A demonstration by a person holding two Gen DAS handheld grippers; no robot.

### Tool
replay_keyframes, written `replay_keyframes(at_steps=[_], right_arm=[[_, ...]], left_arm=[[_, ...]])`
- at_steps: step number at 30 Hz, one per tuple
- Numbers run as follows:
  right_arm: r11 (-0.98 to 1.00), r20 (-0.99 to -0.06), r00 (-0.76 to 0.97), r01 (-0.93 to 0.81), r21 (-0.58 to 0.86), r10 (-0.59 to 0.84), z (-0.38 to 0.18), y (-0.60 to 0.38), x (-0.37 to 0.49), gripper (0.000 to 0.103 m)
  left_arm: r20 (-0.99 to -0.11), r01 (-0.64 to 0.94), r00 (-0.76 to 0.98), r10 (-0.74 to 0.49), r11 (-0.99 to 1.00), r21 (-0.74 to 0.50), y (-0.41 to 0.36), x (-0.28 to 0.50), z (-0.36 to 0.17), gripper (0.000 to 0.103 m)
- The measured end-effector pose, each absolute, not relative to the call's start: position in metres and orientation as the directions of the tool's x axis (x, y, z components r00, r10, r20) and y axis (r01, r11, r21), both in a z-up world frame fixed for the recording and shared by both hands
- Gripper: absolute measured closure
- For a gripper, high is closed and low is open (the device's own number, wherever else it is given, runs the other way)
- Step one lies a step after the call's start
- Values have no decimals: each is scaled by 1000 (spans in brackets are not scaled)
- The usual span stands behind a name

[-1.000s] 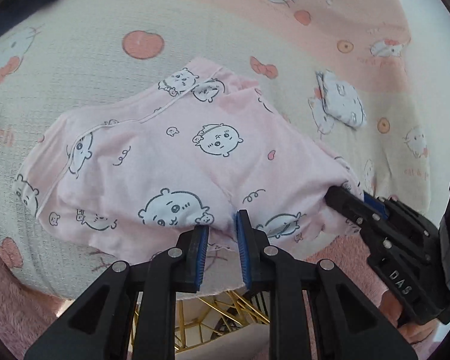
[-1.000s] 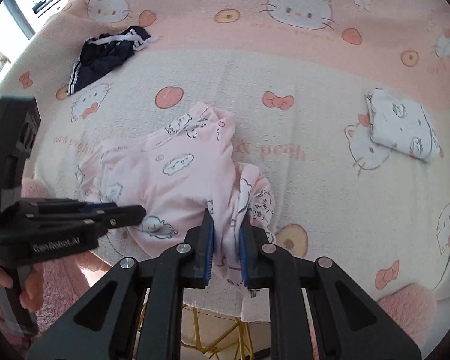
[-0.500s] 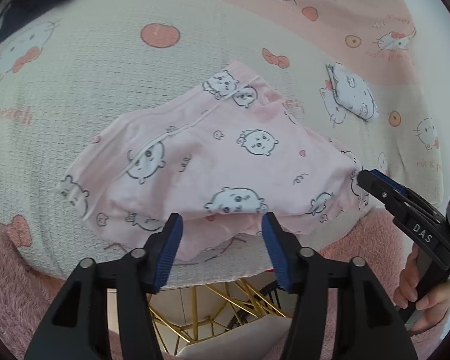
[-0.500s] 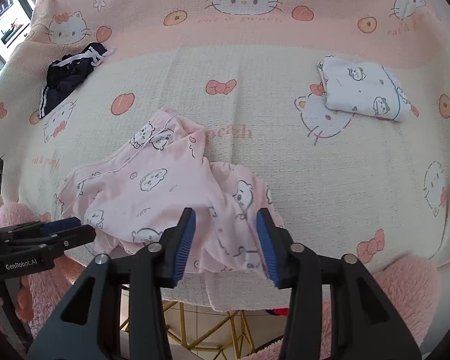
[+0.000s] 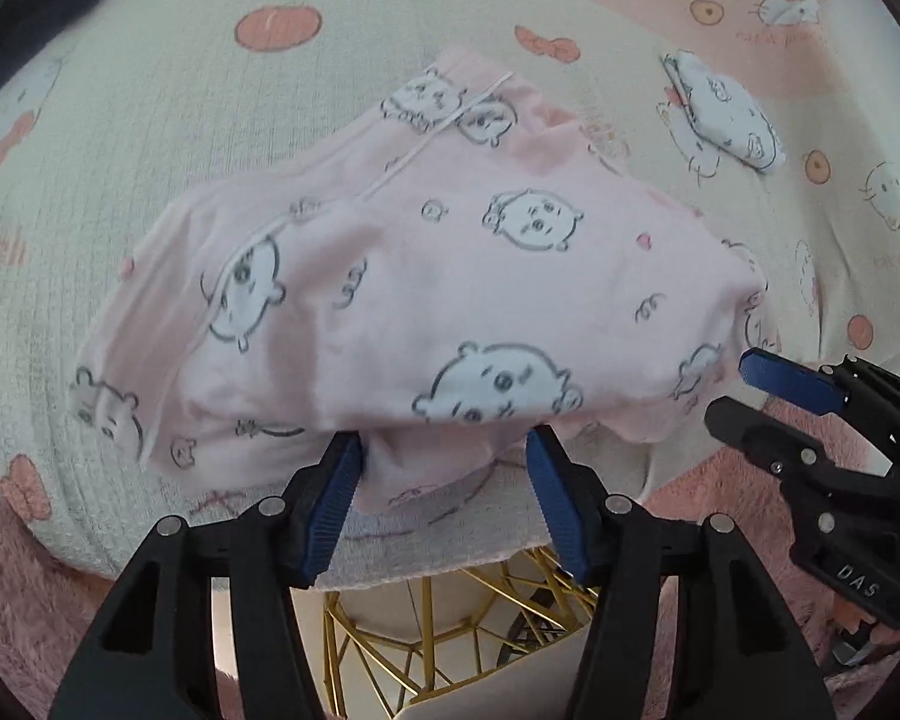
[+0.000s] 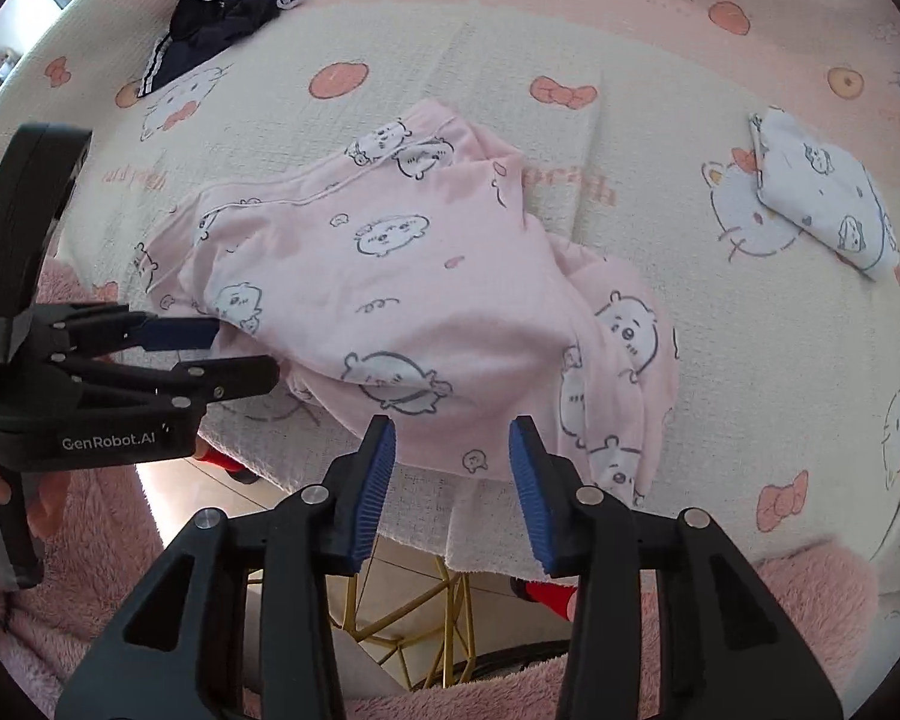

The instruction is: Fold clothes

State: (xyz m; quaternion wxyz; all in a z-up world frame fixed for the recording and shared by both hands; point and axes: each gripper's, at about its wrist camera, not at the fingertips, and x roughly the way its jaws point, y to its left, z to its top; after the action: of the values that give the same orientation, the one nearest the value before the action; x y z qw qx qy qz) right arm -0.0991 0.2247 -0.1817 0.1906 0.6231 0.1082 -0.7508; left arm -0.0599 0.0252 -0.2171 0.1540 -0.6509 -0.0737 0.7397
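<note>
Left wrist view: a pink garment (image 5: 426,294), printed with white cartoon animals, is seen lying rumpled on a cream and pink cat-print cloth (image 5: 150,120) spread over the counter. Its near hem is draped at the cloth's front edge, just in front of the left gripper (image 5: 447,471). The blue-padded fingers (image 5: 336,492) are spread wide, one at each side of a hanging fold of the hem, and nothing is gripped between them. At the right, the right gripper (image 5: 750,390) is seen side-on beside the garment's right corner, its fingers parted.

In the right wrist view, the right gripper (image 6: 453,456) is likewise held wide open and empty, with the garment's (image 6: 402,294) near edge lying just beyond the fingertips. The left gripper (image 6: 234,354) is seen at the left, its fingers parted at the garment's left edge. A folded white garment (image 6: 822,192) lies well apart to the right, and a dark garment (image 6: 222,18) at the far left.
</note>
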Motion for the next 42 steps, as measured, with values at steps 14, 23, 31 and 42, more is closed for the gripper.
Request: replay_keyframes(at_steps=[14,23,31,42], right_arm=[[-928,-985,-163,372,-10,-54,-208,218,-107,56],[-973,-964,-256,232,6,-67,-192,248,-104,37],[-978,-971,-174,158,138,-165,-225,254,-113,63],[-936,-848,-403,222,275,-345,-107,268,-106,94]], left_arm=[[-899,19,-198,392,-915,-403,-16,-69,-209,45],[-912,-57,-100,399,-917,-395,12,-56,-239,29],[-959,-176,-76,272,-951,-255,54,-59,-243,39],[-771,-160,-346,536,-843,-514,2,-68,-129,73]])
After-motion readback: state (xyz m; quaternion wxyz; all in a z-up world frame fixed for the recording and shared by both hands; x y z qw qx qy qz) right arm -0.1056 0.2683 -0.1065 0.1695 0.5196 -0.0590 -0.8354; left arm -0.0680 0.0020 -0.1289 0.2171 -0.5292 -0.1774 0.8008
